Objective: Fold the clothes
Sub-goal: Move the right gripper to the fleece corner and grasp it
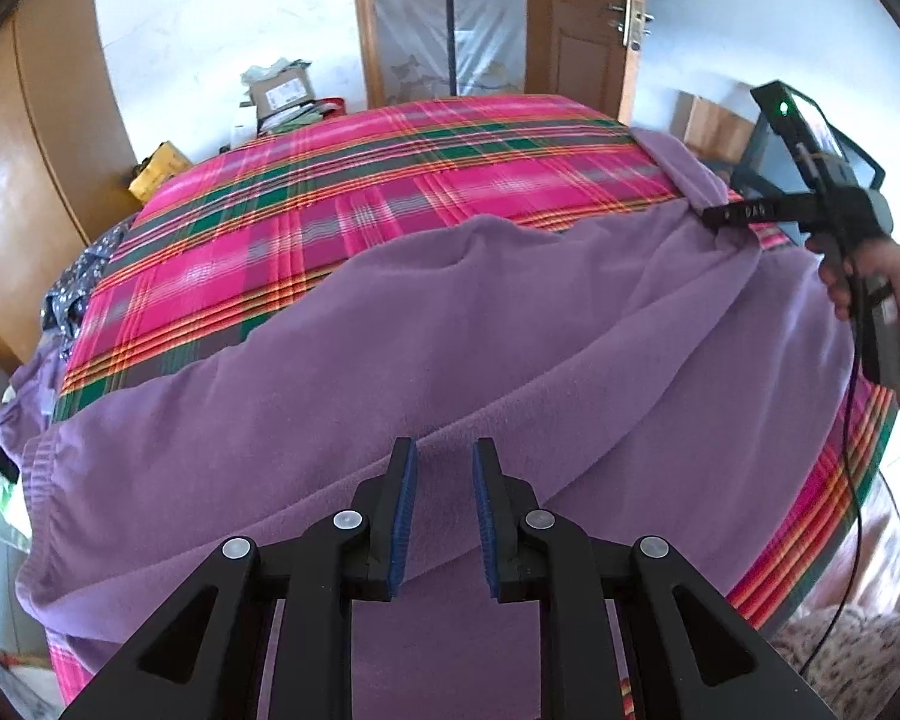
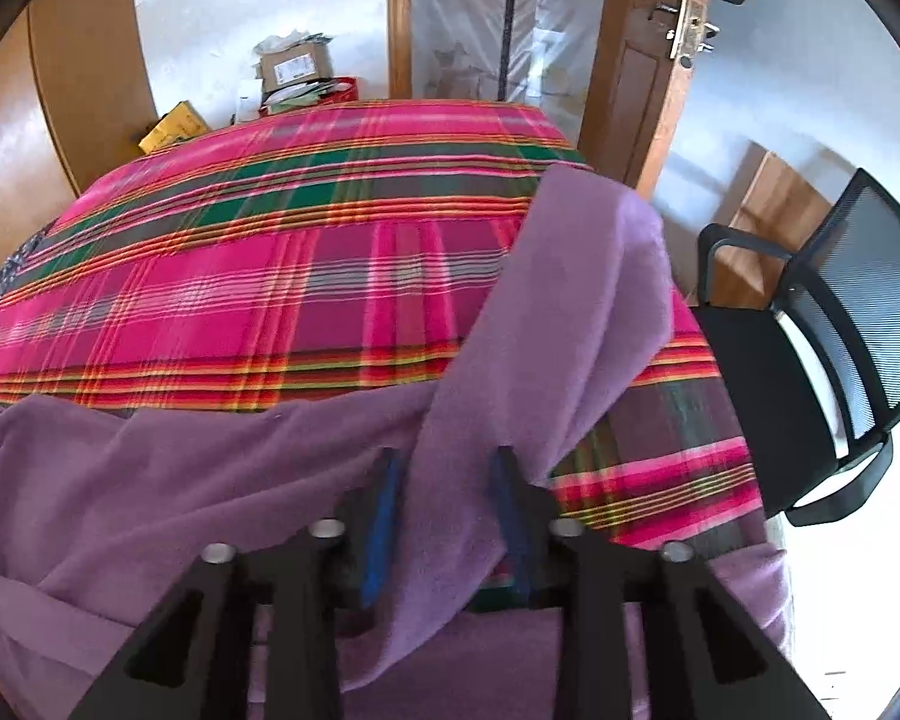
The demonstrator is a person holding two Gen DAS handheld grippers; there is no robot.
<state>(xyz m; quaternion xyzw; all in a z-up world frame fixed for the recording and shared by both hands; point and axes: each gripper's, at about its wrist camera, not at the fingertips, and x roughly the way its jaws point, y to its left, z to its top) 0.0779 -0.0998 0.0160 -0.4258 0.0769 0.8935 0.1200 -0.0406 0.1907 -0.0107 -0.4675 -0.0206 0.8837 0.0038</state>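
A: From the left wrist: a purple garment (image 1: 426, 348) lay spread across the plaid bedspread (image 1: 390, 180), creased and not yet squared. The left gripper (image 1: 444, 516) hovered at six o'clock, jaws partly spread, nothing pinched.

B: And at three o'clock?

A: The right gripper (image 1: 720, 217) met a purple strip.

B: From the right wrist?

A: That strip ran between the right gripper's (image 2: 444, 522) parted blue pads (image 2: 378, 540); whether they pressed it, I could not tell. Most folding looked undone.
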